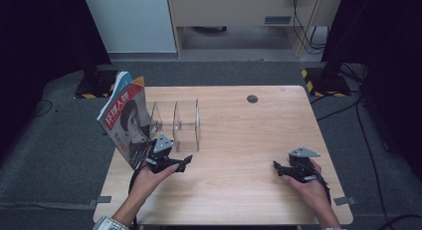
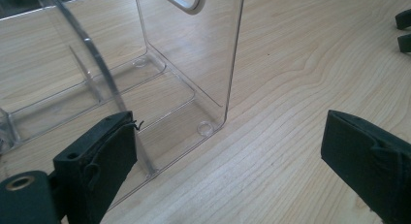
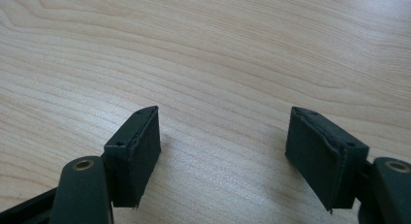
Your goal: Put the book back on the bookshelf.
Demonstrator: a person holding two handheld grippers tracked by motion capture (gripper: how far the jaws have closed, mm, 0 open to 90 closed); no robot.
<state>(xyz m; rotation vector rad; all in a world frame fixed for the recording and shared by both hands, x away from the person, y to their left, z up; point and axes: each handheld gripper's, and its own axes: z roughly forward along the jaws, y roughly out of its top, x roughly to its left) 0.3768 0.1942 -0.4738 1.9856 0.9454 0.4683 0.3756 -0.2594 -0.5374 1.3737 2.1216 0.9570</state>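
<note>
We see the worktop (image 1: 239, 140) first: light wood. On its left half, near the far-left corner, stands a clear acrylic rack (image 1: 176, 124) with upright dividers. A magazine (image 1: 125, 121) leans tilted against the rack's left end, at the worktop's left edge. Our left gripper (image 1: 185, 163) sits just in front of the rack, near the magazine's lower corner; its fingers (image 2: 97, 161) stand wide apart, nothing between them, one just beside the rack's base edge. Our right gripper (image 1: 276, 167) rests near the right front corner, well apart from the rack, fingers (image 3: 138, 153) wide over bare wood.
</note>
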